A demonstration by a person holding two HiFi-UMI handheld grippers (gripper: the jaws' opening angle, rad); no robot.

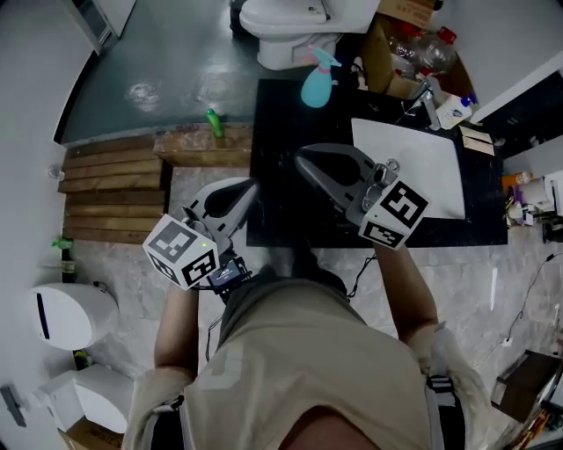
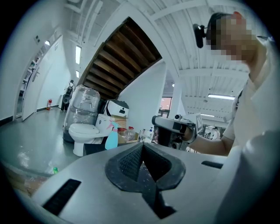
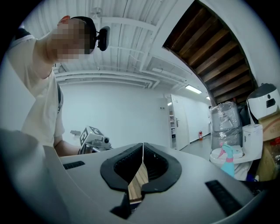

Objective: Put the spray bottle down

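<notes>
The light blue spray bottle (image 1: 317, 83) with a pink trigger stands upright at the far left corner of the black counter (image 1: 281, 211), and neither gripper touches it. It also shows far off as the spray bottle (image 2: 112, 138) in the left gripper view and the spray bottle (image 3: 227, 164) in the right gripper view. My left gripper (image 1: 252, 186) is held at the counter's left edge, shut and empty, with its jaws (image 2: 142, 147) pressed together. My right gripper (image 1: 303, 160) hovers over the counter, nearer than the bottle, also shut (image 3: 143, 147) with nothing held.
A white sink basin (image 1: 418, 163) with a faucet (image 1: 428, 101) fills the counter's right half. A toilet (image 1: 295, 26) stands behind the bottle, and a cardboard box of plastic bottles (image 1: 413, 48) beside it. Wooden steps (image 1: 114, 193) and a small green bottle (image 1: 214, 121) lie left.
</notes>
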